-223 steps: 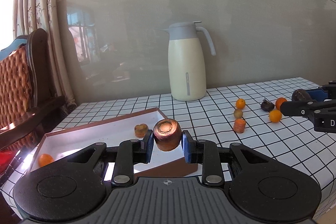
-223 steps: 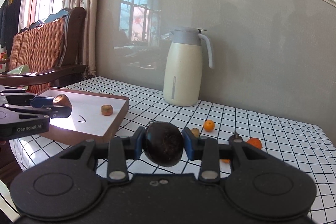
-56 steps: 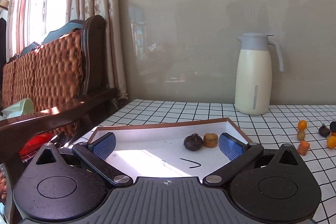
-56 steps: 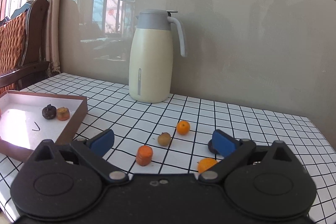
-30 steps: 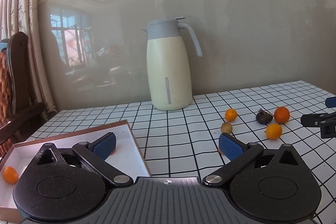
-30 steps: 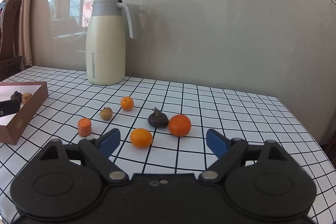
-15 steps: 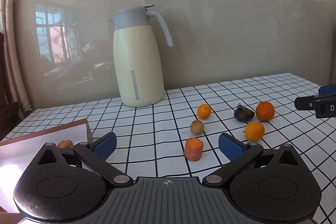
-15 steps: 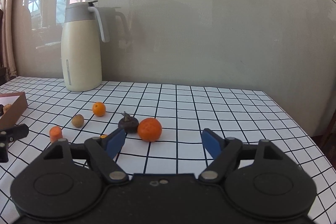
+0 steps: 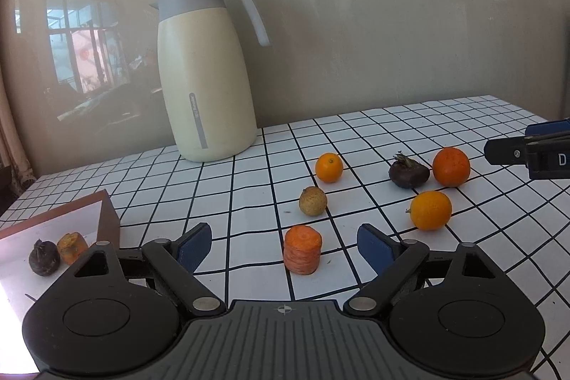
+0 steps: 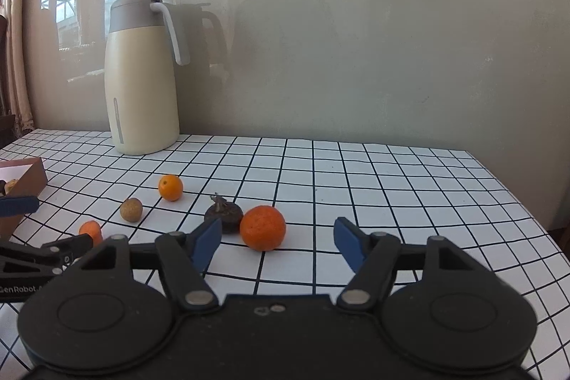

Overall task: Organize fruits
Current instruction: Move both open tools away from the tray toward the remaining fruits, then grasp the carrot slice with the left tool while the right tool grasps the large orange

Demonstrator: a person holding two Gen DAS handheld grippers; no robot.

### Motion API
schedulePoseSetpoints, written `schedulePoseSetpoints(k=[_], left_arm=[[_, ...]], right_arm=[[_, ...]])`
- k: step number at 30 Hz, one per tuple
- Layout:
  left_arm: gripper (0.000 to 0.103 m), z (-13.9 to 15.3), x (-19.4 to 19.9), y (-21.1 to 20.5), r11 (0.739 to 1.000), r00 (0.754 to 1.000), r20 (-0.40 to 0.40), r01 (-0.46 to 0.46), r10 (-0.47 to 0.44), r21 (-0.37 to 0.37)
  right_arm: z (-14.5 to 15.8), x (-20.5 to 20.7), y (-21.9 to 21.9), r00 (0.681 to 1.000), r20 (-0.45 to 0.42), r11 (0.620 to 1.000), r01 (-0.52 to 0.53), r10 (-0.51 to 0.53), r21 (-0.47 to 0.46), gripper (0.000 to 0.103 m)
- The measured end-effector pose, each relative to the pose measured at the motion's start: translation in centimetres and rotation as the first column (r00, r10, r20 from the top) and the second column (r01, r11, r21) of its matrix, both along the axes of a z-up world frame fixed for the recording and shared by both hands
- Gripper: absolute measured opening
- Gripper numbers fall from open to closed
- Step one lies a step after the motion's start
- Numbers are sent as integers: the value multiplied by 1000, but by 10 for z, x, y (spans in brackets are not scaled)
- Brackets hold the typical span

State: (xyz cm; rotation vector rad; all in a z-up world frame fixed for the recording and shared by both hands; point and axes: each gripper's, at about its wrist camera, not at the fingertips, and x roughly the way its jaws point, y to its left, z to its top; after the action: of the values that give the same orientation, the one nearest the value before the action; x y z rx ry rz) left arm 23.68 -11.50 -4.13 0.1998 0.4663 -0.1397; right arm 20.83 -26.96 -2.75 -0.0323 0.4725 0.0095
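Both grippers are coming off the box and swinging right toward the loose fruit; the carrot end and dark fruit carried earlier are now lying in the brown box [image 9: 107, 219] at about 9 o'clock.

Left gripper [image 9: 284, 244]: jaws standing wide apart, empty, framing the carrot chunk [image 9: 302, 249], which is standing upright on the checked tablecloth [image 9: 445, 116] just ahead at 12 o'clock.

Right gripper [image 10: 278, 243]: jaws also spread, empty, closing in on the large tangerine [image 10: 263, 227], which is touching or nearly touching the mangosteen [image 10: 223, 212] at its 10 o'clock.

Still lying out: small orange [image 9: 328, 167], brownish longan-like fruit [image 9: 312, 200], second orange [image 9: 430, 209]. Cream thermos jug [image 9: 203, 73] standing at the back, well apart.

Risks, as I judge them:
- Left pad is sitting near the mangosteen; closing could nudge it away or pinch both.
- The tangerine is round; an off-centre squeeze may be squirting it toward the table's right edge.
- The carrot chunk may topple if one pad lands first.
- Grippers working near each other; a clash looks possible.
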Motion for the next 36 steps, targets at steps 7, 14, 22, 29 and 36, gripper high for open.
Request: schedulePoseSetpoints(k=[7, 14, 22, 29, 36], left_arm=[[68, -9, 15, -1, 1000, 998, -56, -5, 5, -5], [59, -13, 29, -1, 999, 995, -95, -20, 16, -34], [54, -16, 38, -9, 1000, 993, -119, -16, 14, -21], [52, -17, 40, -10, 1000, 991, -133, -27, 25, -13], [27, -17, 39, -17, 1000, 991, -133, -6, 5, -13]], right_arm=[[-10, 22, 5, 999, -43, 999, -3, 5, 35, 48], [-19, 38, 8, 997, -71, 1000, -3, 5, 29, 47], [-27, 55, 3, 995, -99, 999, -7, 12, 50, 41], [-32, 66, 3, 992, -124, 998, -20, 27, 62, 37], [-35, 70, 2, 990, -142, 998, -16, 24, 64, 31]])
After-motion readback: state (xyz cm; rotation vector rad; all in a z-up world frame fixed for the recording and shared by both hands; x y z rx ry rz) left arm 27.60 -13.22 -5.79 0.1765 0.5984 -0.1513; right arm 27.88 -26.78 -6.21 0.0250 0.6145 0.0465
